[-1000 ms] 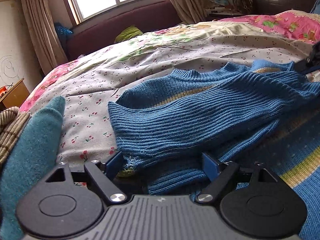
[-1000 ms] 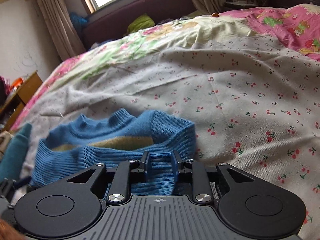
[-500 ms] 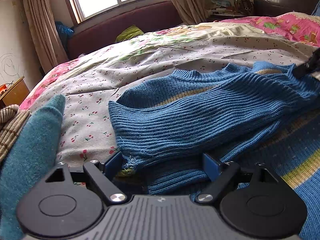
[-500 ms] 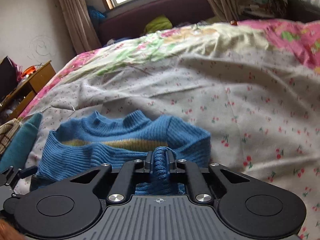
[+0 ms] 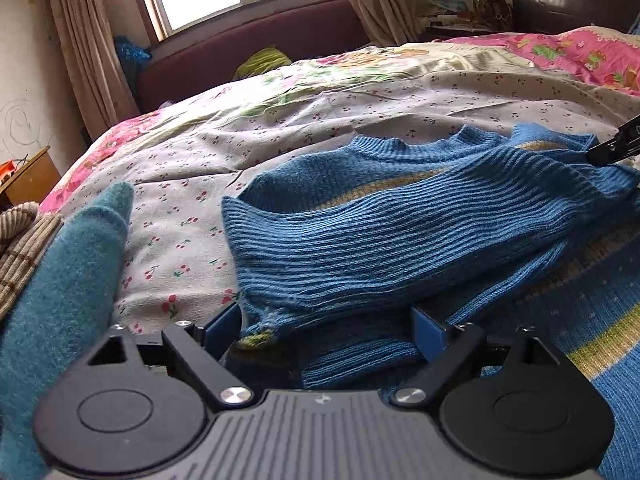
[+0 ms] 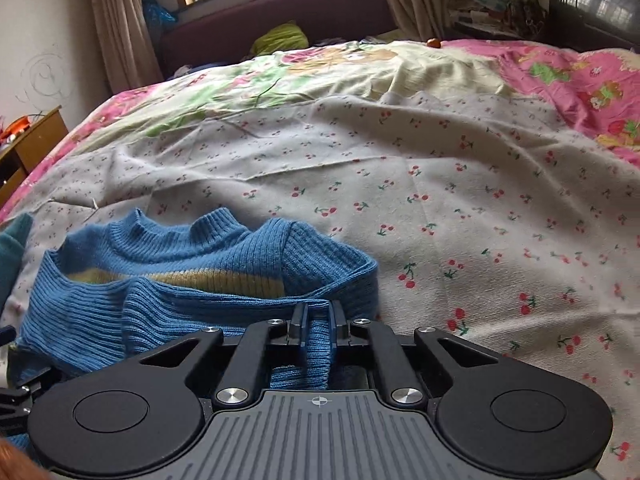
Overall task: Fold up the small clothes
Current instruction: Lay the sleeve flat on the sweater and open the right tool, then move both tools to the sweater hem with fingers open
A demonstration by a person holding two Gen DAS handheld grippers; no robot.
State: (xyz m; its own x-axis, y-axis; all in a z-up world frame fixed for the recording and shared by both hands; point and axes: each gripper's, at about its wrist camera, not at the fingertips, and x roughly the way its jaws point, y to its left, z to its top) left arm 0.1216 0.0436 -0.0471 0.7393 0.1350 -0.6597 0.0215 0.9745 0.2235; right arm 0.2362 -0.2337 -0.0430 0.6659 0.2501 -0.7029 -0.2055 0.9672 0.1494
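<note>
The big bed with its white cherry-print cover (image 6: 460, 200) is the soft flat place for folding. On its near left side lies the small blue ribbed knit sweater with a yellow stripe (image 5: 400, 240). One sleeve is laid across the front, so it looks partly folded.

A fuzzy teal cloth (image 5: 68, 280) sits near the left edge, out of the way.

The right gripper (image 6: 318, 322) has just been closing, and its jaws are pinched tight on a fold of blue knit at the sweater's right side, likely to lift and turn it over.

The left gripper (image 5: 320, 326) has just been opening. Its jaws stand wide apart around the sweater's near left edge, not pressing it, maybe ready to grab.
</note>
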